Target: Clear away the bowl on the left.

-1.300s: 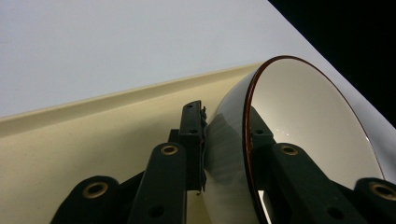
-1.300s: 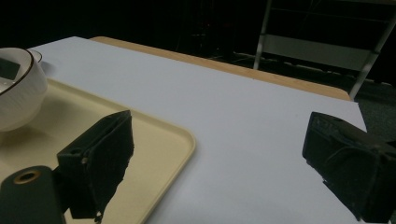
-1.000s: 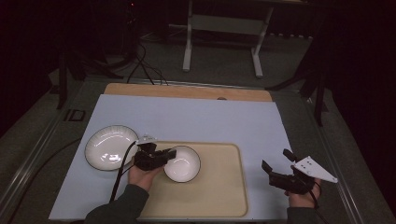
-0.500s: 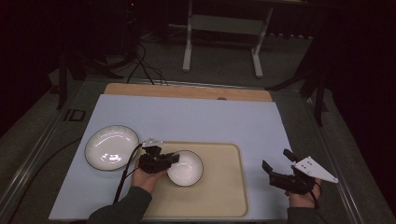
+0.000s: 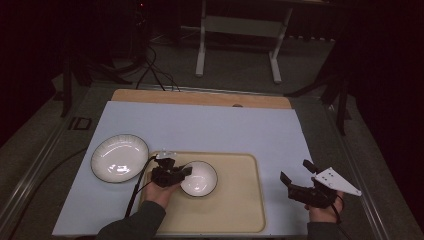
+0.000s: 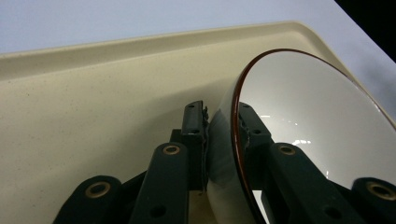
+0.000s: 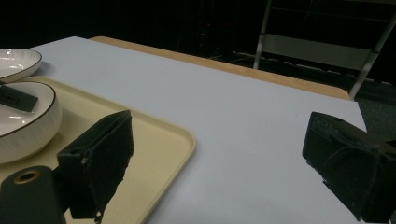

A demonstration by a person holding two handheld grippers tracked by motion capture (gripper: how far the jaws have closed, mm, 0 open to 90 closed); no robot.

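Landmark: the tray [image 5: 235, 210].

My left gripper [image 5: 181, 171] is clenched on the bowl [image 5: 200, 179]. In the left gripper view one jaw sits outside the wall and one inside, and the rim [image 6: 233, 126] is pinched between the pads. The bowl sits on the tray's left half, its bottom looking down on the tray floor, though I cannot tell whether its full weight is there. A plate [image 5: 119, 157] lies off the tray's left edge, on the table [image 5: 210, 125], just beside it.

Handling, my read: glazed ceramic, so stiff, fairly heavy for a one-sided pinch, slick under the pads, and liable to chip if knocked. The rim is the only real hold; the wall curves away beneath it, so the grip needs to stay deep over the lip. Held at one edge it will want to tip down on the far side. I'd move slowly and keep it low over the tray.

Pose: left hand [image 5: 162, 192] comes in over the tray's near left corner, gripper roughly level, pointing across the tray toward its middle. Right gripper [image 5: 296, 176] hangs off the tray's right edge, above the table, jaws wide apart and nothing between them, pointing away and left.
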